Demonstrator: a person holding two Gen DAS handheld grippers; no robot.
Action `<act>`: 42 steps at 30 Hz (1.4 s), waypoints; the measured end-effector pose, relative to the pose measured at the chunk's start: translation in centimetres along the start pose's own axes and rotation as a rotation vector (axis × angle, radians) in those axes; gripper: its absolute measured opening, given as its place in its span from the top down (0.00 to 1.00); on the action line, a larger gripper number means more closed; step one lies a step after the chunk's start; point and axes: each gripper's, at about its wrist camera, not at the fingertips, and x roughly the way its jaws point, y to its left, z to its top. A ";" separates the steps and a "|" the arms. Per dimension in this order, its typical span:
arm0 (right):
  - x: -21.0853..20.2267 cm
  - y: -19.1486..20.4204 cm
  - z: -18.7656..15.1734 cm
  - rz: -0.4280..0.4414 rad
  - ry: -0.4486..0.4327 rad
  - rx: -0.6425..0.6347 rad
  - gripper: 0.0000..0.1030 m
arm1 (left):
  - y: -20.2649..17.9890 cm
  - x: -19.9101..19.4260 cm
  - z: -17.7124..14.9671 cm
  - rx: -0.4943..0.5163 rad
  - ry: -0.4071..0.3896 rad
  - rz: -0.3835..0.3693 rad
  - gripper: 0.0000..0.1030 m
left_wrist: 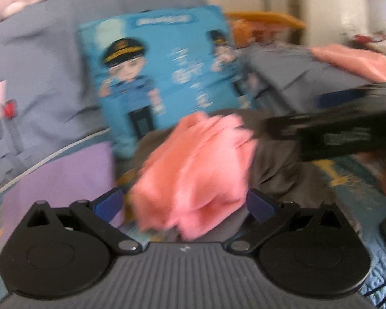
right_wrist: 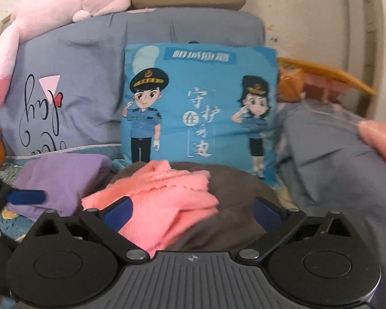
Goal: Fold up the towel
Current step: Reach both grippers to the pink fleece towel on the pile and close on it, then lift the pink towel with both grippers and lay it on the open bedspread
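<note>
Pink fleece — the towel (right_wrist: 157, 200) — lies loosely folded on top of a dark brown cloth (right_wrist: 231, 221) on the bed, right in front of both claws. The right claw (right_wrist: 190, 211) stands spread wide with nothing held; the pink towel sits between its blue-padded fingers (right_wrist: 117, 212), and whether a finger touches it cannot be told. The left claw (left_wrist: 185, 204) is likewise spread open, the towel (left_wrist: 193, 170) bunched between its fingers, though that view is blurred. The right claw shows there as a dark shape (left_wrist: 332, 128) reaching in from the right, above the brown cloth. Behind the towel a blue cushion (right_wrist: 200, 108) printed with two cartoon officers leans against a grey-blue pillow (right_wrist: 72, 82). A folded purple cloth (right_wrist: 61, 177) lies just left of the towel — a pink plush toy (right_wrist: 51, 13) rests atop the pillow.
</note>
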 end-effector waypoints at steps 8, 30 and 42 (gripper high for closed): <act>5.4 -2.2 1.3 0.131 0.054 0.110 0.10 | -0.3 5.0 0.4 0.033 -0.022 -0.080 0.00; 6.3 -2.7 1.3 0.269 0.167 0.267 0.90 | 1.5 5.6 -0.1 -0.228 0.058 -0.134 0.77; -4.2 -1.6 1.8 0.271 0.076 0.239 0.90 | 0.3 -3.5 1.1 -0.230 -0.049 -0.116 0.85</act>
